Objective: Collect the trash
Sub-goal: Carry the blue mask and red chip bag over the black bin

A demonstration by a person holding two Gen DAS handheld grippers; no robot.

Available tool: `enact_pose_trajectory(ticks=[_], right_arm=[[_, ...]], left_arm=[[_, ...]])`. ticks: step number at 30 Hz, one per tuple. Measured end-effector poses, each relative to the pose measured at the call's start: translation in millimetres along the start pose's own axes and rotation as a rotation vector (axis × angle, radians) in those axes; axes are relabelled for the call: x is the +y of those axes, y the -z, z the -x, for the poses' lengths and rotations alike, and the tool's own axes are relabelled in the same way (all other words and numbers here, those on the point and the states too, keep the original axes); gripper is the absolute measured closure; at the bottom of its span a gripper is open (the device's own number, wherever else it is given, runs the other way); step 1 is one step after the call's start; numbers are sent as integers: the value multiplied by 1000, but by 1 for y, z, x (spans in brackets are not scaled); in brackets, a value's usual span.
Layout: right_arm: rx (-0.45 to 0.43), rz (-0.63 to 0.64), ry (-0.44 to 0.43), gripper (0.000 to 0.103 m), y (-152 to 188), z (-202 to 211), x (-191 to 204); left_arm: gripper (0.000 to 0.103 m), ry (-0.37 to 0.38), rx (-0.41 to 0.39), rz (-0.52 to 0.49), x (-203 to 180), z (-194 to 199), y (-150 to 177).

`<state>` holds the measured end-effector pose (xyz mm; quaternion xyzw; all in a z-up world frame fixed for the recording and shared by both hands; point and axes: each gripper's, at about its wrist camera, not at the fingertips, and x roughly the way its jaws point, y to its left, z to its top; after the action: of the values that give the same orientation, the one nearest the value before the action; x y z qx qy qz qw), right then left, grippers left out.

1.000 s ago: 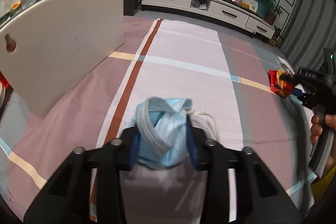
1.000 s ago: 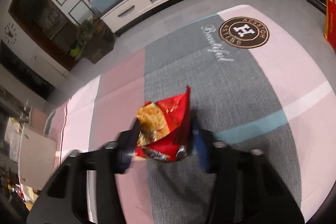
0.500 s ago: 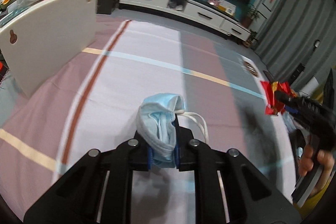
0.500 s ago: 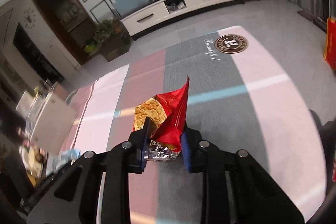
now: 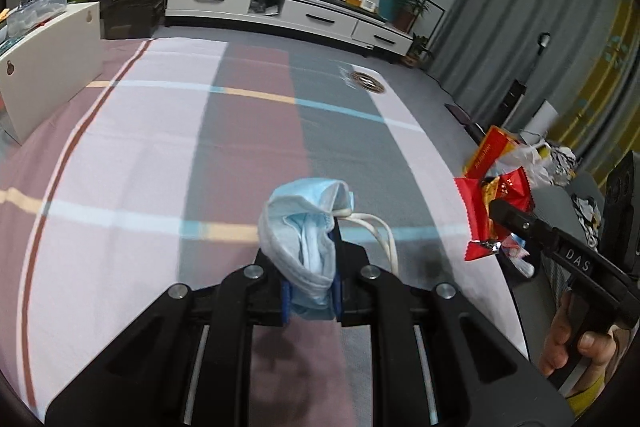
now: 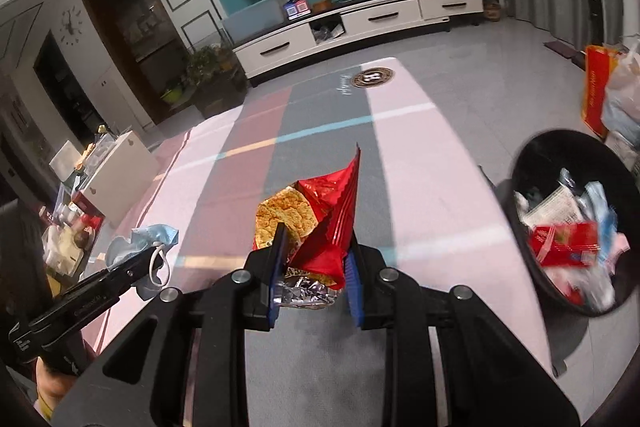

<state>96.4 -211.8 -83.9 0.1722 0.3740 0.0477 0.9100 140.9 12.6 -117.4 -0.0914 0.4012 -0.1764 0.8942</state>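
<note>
Mask first, at the left: the crumpled blue face mask is pinched between the pads of the left gripper, whose jaws have just been closing and now stand pressed nearly together on the fabric, a white ear loop dangling to the right. It hangs above the striped rug, clear of it. To the right, the right gripper has also just been closing its jaws; they are clamped on a red snack wrapper, its torn point standing up and its foil end crushed between the pads. Farther right, just off the rug's right edge, the black trash bin stands open and already partly filled with paper and packets. The bin lies to the right of both grippers, and the right hand looks nearer to it, so the wrapper probably goes in first and the mask must cross further over the rug's right side.
</note>
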Motion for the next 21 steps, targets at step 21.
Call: enact_pose_trajectory(ticks=[21], right_arm=[[-176, -120, 88, 76, 9, 83, -90]], left_arm=[[86, 77, 2, -194, -132, -4, 13]])
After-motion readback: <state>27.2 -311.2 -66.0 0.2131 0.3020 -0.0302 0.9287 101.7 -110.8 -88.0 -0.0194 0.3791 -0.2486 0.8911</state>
